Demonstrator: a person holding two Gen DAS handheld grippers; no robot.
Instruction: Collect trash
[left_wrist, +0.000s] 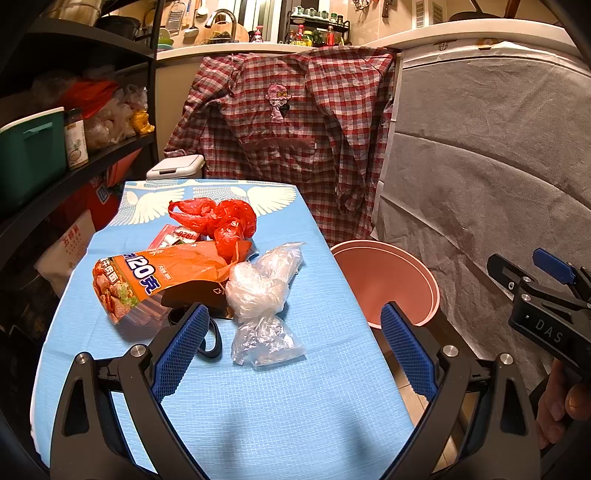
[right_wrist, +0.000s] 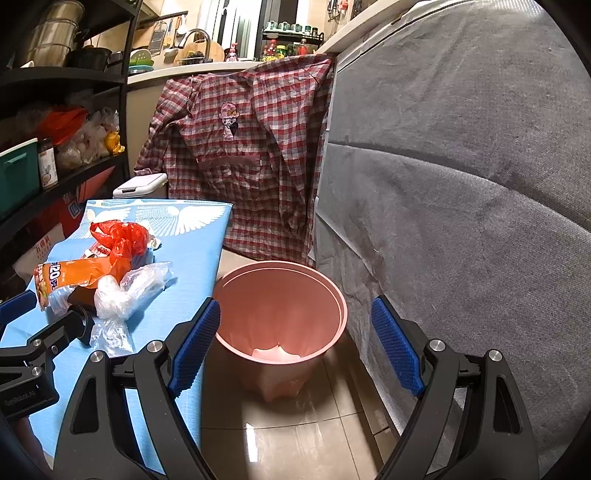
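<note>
Trash (left_wrist: 207, 266) piled mid-table (left_wrist: 258, 406): red bag (left_wrist: 221, 218) at 12 o'clock, orange wrapper (left_wrist: 162, 273) at 9, clear bags (left_wrist: 258, 295) at 4. Pink bin (right_wrist: 280, 314) on floor off the table's 3 o'clock edge, possibly empty. Left gripper (left_wrist: 291, 332) and right gripper (right_wrist: 295, 325) both spread wide, holding nothing.

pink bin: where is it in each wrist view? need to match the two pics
Left wrist: the pink bin sits right of centre, just off the blue table's right edge, partly behind the left gripper's right finger.
Right wrist: the pink bin is at centre, on the tiled floor, seen between the open fingers, empty inside.
Shared landmark: the red plaid shirt hanging behind it.
</note>
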